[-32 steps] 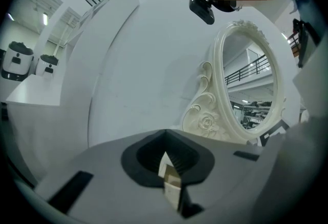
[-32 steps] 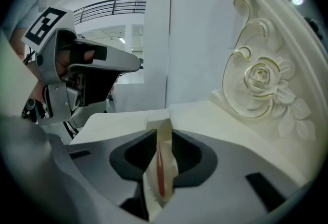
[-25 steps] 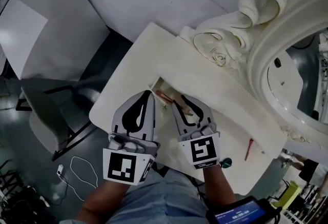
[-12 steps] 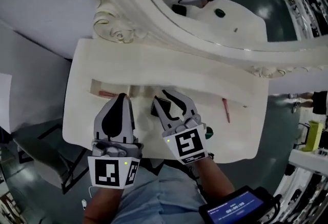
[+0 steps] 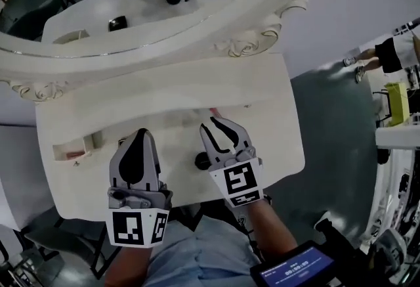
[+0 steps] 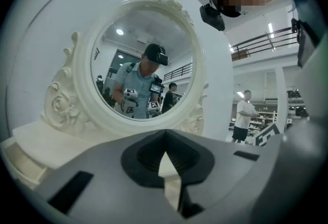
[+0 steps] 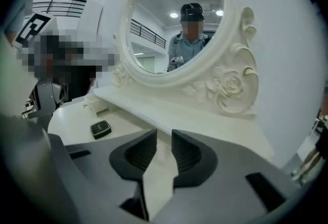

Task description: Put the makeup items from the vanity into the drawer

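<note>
The left gripper was held over the vanity top with its jaws closed together on nothing, and the right gripper kept a narrow gap between its jaws (nothing in it). A black compact lay on the top just beside the right gripper, well apart from the open drawer at the left.

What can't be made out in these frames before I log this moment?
Drawer contents, head view: only a reddish scrap shows, too small and blurred.
Black compact, head view: partly covered by the right hand-held gripper.
Small red item near the mirror frame, head view: too small to identify.
Most of the tabletop, left gripper view: hidden behind the left hand-held gripper's own body.
</note>
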A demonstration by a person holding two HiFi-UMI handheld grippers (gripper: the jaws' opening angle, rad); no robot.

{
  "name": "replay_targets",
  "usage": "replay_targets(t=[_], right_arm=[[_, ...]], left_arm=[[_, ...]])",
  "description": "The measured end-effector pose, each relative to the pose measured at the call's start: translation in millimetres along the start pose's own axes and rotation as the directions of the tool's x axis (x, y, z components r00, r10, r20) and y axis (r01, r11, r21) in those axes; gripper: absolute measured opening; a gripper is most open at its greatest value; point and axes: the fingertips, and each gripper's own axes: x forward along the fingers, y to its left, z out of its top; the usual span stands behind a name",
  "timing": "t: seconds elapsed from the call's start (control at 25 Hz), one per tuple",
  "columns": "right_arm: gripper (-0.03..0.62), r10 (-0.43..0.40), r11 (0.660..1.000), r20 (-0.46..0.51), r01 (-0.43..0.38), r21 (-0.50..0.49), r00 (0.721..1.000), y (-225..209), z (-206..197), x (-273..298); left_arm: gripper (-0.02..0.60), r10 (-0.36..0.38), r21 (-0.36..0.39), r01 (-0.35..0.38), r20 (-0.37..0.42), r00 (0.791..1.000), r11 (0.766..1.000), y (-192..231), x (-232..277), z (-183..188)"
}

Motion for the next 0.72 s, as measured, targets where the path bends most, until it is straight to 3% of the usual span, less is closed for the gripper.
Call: replay_targets(t=[0.24, 0.72], right_arm=[[0.089, -0.026, 0.999, -0.063, 0.029, 0.044, 0.998, -45, -45, -5], [0.089, 0.079, 0.996, -0.180, -0.070, 0.060, 0.980, -47, -98, 26]], left_arm=[[0.000, -0.043, 0.006, 0.044, -0.061, 0.997, 0.999, -38, 30, -25], [0.000, -0.004, 0.003, 0.005, -0.154, 0.988, 1.000, -43, 50, -59]])
